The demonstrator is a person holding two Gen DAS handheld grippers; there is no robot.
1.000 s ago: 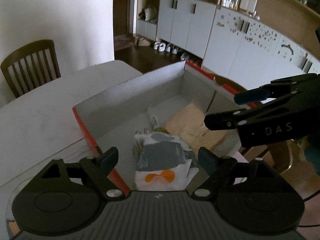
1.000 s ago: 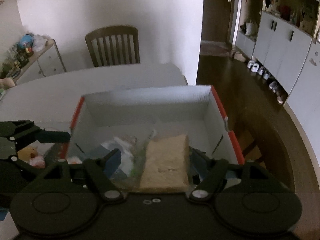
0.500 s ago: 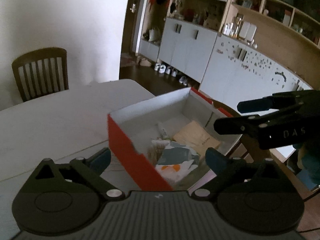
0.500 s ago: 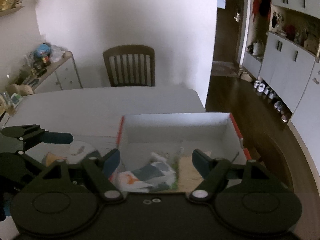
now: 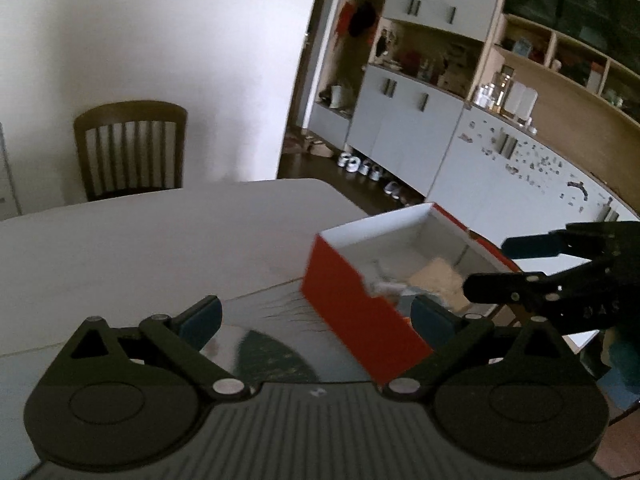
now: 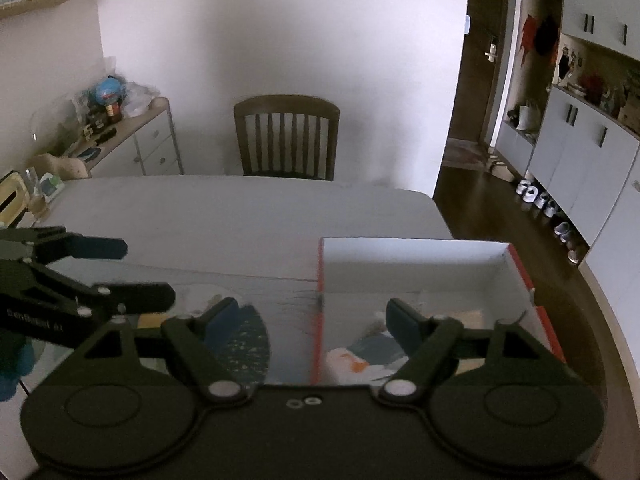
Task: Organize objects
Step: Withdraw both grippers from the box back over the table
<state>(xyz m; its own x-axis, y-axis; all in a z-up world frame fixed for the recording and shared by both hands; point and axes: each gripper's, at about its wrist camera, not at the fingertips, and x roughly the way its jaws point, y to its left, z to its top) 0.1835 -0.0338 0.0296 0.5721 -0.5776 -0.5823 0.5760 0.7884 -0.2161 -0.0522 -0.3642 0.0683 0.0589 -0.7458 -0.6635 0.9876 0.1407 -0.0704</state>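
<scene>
A red shoebox with a white inside (image 5: 360,316) (image 6: 400,244) stands near the table's right edge. In it lie a white, grey and orange cloth (image 6: 356,360) and a tan packet (image 5: 434,278) (image 6: 470,316). My left gripper (image 5: 316,316) (image 6: 128,272) hangs open and empty over the table, left of the box. My right gripper (image 6: 312,318) (image 5: 506,266) is open too, with nothing between its fingers, above the box's near left corner. Both are held back from the box.
A dark speckled round mat (image 6: 244,344) (image 5: 268,356) lies on the white table (image 6: 240,216) beside the box. A wooden chair (image 6: 286,136) stands at the far side. A cluttered sideboard (image 6: 132,136) is at the left; cupboards and shoes (image 6: 536,200) are at the right.
Both grippers have drawn back and risen away from the box, which now looks smaller and farther off. The left gripper has shifted left of the box and its jaws stand a little wider.
</scene>
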